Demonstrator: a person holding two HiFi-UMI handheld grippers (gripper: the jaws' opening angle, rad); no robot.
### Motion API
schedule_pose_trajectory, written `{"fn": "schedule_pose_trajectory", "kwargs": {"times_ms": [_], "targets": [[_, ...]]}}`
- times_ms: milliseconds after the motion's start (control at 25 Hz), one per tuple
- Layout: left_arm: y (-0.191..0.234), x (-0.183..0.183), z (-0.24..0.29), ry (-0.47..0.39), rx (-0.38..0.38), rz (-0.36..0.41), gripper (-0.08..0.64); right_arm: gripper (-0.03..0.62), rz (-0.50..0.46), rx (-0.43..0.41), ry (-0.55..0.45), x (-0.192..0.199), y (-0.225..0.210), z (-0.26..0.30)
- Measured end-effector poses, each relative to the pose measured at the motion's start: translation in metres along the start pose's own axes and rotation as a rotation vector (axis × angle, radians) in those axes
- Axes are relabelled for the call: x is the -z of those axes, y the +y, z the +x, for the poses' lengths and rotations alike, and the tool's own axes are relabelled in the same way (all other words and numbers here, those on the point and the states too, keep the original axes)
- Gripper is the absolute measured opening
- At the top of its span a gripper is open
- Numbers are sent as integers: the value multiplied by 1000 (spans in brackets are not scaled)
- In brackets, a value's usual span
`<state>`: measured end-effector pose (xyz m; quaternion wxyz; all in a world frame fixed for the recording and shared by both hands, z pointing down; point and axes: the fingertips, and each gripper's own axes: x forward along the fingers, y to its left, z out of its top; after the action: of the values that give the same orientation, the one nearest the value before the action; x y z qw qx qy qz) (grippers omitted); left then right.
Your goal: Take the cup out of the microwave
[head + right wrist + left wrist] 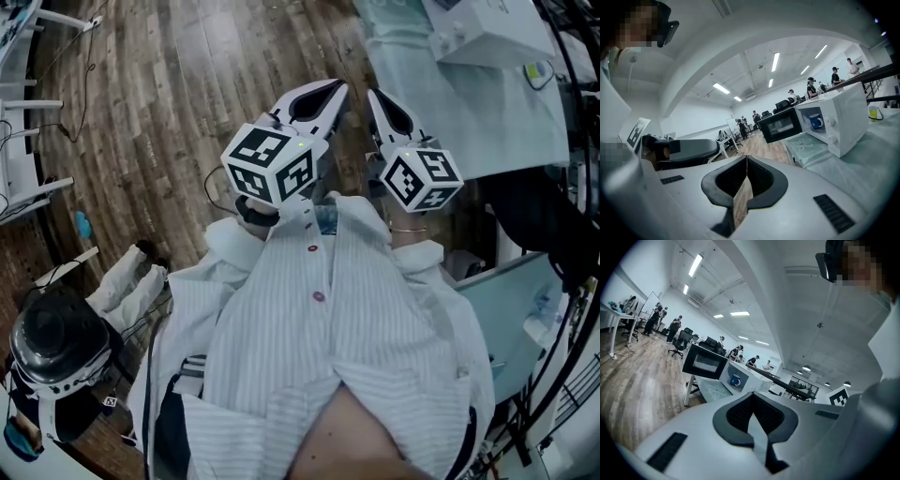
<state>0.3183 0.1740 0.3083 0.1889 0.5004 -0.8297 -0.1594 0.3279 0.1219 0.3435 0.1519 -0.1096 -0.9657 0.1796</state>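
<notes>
The left tool (752,398) is clenched, its two dark pads meeting at the tips with nothing between them. The right tool (746,158) is the same, clamped shut and empty. In the head view both are held side by side close to the person's striped shirt (319,319) and point out over the wooden floor (159,103), well apart from the counter (876,154) with its pale cloth. On that counter stands the white microwave (843,117), its dark door (780,125) swung wide open. The blue cup (815,122) sits upright inside the cavity, untouched. It is too small to tell which way its handle faces. In the left gripper view the tool's own body hides the lower part of the microwave, so only the door, the cavity and the cup show above it. In the head view just the top of a white casing shows, cut off at the upper right edge, and the cavity is hidden there. Far down the room stand several people (656,317) and office chairs (679,341), too distant to make out in any detail.
</notes>
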Motion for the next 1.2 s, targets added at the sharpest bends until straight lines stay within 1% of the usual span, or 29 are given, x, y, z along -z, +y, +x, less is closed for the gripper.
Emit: {"fn": "schedule_pose_trajectory", "kwargs": {"times_ms": [320, 560, 720, 920, 1080, 1200], "targets": [[100, -50, 32, 15, 1, 3, 8, 34, 3, 35, -11, -34, -13, 106], [141, -77, 25, 10, 10, 22, 8, 34, -3, 44, -11, -41, 4, 147], [170, -87, 18, 12, 2, 15, 8, 34, 8, 63, -8, -40, 12, 168], [215, -95, 8, 5, -36, -17, 8, 34, 15, 74, 27, -33, 16, 201], [237, -96, 5, 0, -63, -45, 8, 34, 24, 73, 49, -30, 13, 218], [248, -99, 12, 2, -70, -48, 8, 34, 30, 71, 54, -32, 5, 233]]}}
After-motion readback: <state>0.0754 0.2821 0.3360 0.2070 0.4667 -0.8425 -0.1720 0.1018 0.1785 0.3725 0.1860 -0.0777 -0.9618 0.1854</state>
